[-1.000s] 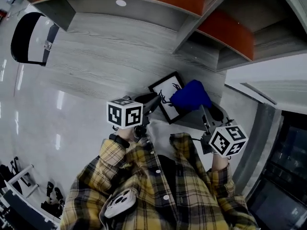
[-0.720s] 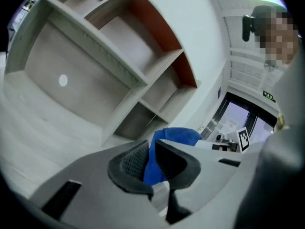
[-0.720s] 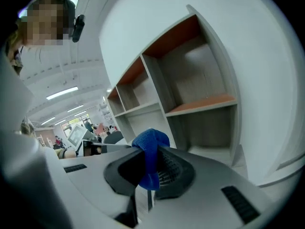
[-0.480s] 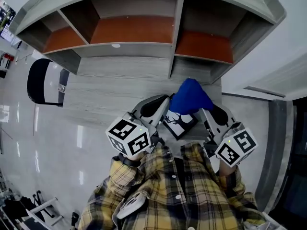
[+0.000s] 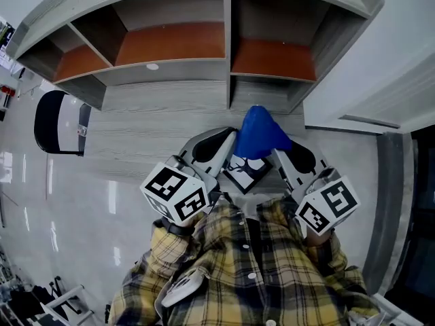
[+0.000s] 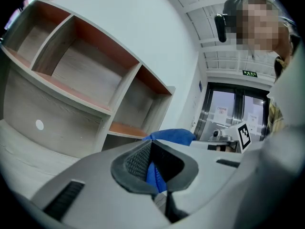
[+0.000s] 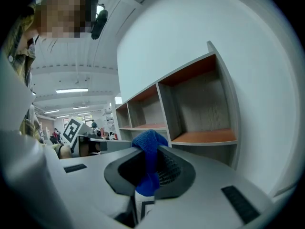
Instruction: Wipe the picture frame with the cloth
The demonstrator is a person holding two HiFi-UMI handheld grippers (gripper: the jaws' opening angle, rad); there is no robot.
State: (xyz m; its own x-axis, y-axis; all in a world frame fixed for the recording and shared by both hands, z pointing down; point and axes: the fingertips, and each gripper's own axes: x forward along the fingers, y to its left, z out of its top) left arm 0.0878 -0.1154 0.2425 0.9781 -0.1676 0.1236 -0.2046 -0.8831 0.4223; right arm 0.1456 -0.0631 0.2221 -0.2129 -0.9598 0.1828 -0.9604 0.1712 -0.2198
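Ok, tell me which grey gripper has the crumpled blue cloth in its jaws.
The right gripper: the blue cloth is bunched between its jaws. The left gripper, its jaws just closing, apparently pinches the black picture frame instead.

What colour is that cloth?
Bright blue; the cloth shows best in the right gripper view.

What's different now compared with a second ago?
The left hand-held gripper has just been closing its jaws, apparently on the edge of the picture frame. It then rose, and the frame came up off the desk with it. The right hand-held gripper rose alongside. Unchanged: the right one still pinches the blue cloth, close by the frame.
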